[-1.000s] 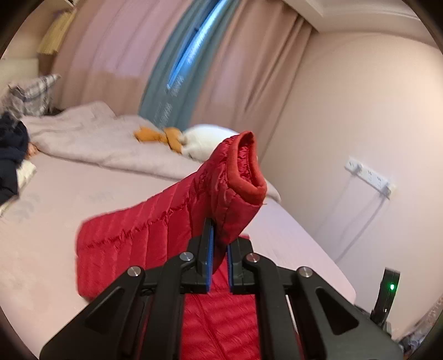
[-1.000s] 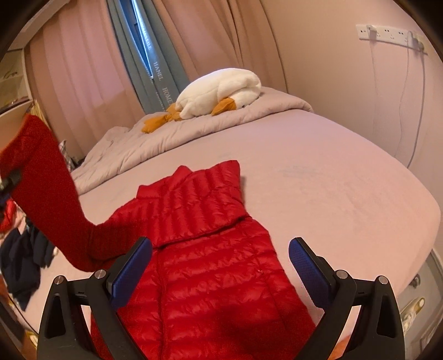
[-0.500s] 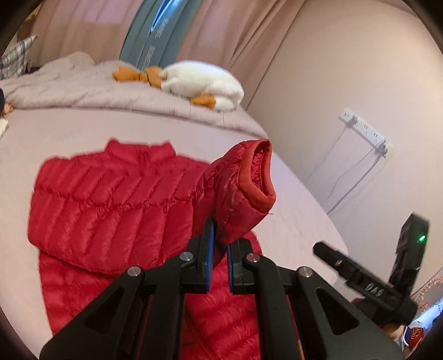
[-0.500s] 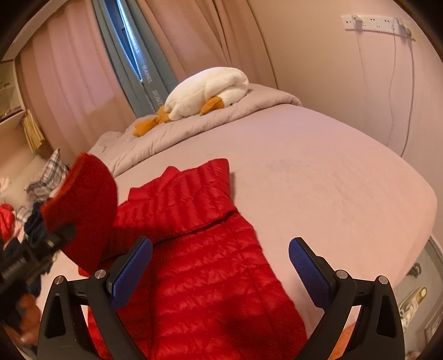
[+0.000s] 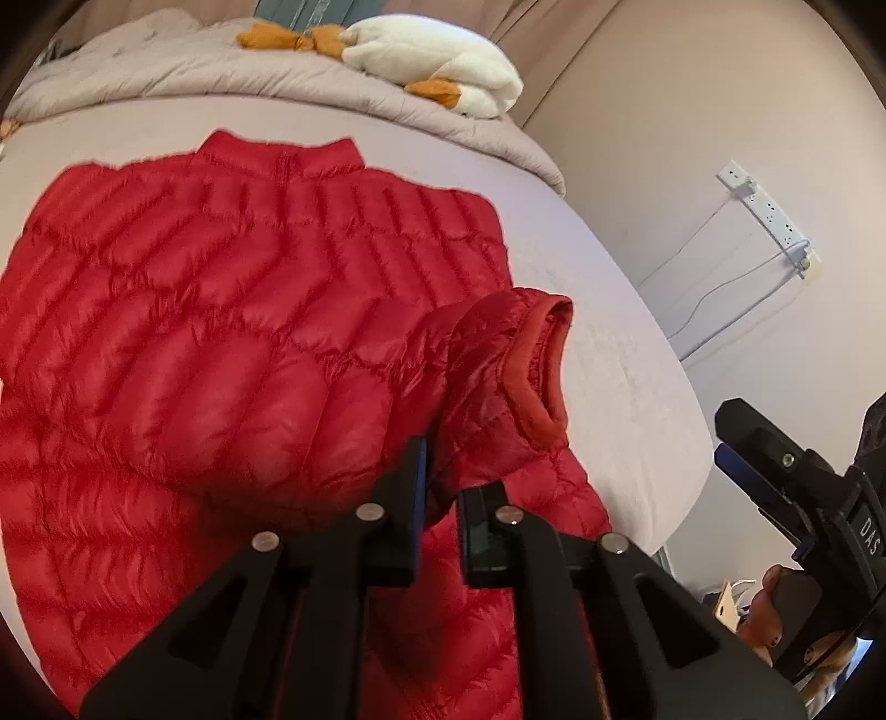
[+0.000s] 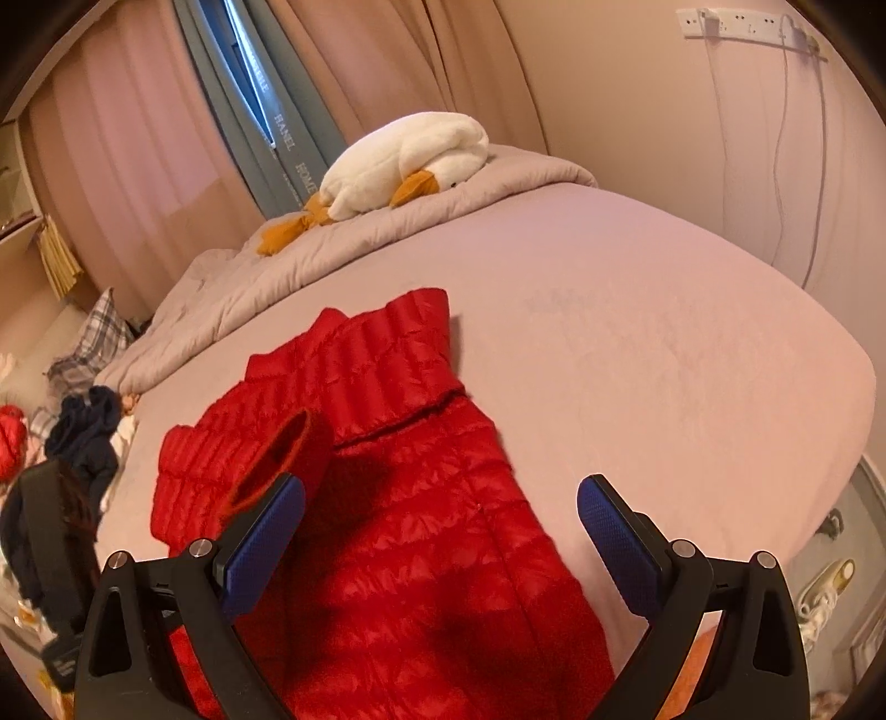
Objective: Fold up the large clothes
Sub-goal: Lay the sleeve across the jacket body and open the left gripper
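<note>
Jacket (image 5: 210, 343) puffy, slippery; we are gripping cuff (image 5: 531, 365). Left gripper (image 5: 440, 498) jaws just easing apart around sleeve; right gripper (image 6: 440, 531) wide, empty.

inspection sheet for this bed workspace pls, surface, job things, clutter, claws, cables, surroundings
surface: pink-sheeted bed, mostly bare on its right side.
job's things: red puffer jacket spread flat on the bed; its sleeve cuff is brought over the body.
clutter: grey duvet bunched at the head of the bed with a white goose plush on it; dark clothes pile at the bed's left edge.
grippers: left claw has the sleeve fabric between its jaws, which have just been opening; right claw is wide open and empty above the jacket's lower part.
cables: white cord hanging from a wall power strip.
surroundings: pink curtains, plain wall.
</note>
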Motion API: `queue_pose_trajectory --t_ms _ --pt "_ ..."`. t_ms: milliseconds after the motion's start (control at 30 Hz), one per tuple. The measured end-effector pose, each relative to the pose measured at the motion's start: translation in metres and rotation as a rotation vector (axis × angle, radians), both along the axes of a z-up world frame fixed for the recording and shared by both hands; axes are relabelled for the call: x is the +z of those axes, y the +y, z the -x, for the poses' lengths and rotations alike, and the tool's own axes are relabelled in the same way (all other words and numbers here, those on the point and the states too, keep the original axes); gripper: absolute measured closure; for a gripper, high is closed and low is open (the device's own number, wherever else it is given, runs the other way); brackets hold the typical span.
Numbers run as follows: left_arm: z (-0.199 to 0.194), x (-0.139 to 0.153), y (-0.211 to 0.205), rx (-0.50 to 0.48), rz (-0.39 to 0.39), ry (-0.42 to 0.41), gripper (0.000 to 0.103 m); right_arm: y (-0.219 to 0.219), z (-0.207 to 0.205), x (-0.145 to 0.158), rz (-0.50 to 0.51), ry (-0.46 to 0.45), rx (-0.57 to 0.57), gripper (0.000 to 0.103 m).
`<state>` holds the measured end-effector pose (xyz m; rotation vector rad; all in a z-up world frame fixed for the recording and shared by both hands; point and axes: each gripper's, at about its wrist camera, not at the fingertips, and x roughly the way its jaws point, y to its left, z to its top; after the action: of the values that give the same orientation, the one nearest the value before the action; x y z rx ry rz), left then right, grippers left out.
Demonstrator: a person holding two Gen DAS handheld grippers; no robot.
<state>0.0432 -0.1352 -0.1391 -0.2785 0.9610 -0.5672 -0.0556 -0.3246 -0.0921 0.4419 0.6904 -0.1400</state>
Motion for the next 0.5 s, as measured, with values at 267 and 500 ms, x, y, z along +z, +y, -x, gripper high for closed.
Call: queue_pose_trajectory --t_ms 267,500 --pt "0.005 0.006 0.014 0.014 0.033 0.020 0.033 0.001 0.001 -0.002 0.000 0.018 0.006 0.004" --pt "0.008 0.036 0.062 0.126 0.085 -0.049 0.004 0.002 0.000 -0.003 0.005 0.021 0.012 0.004"
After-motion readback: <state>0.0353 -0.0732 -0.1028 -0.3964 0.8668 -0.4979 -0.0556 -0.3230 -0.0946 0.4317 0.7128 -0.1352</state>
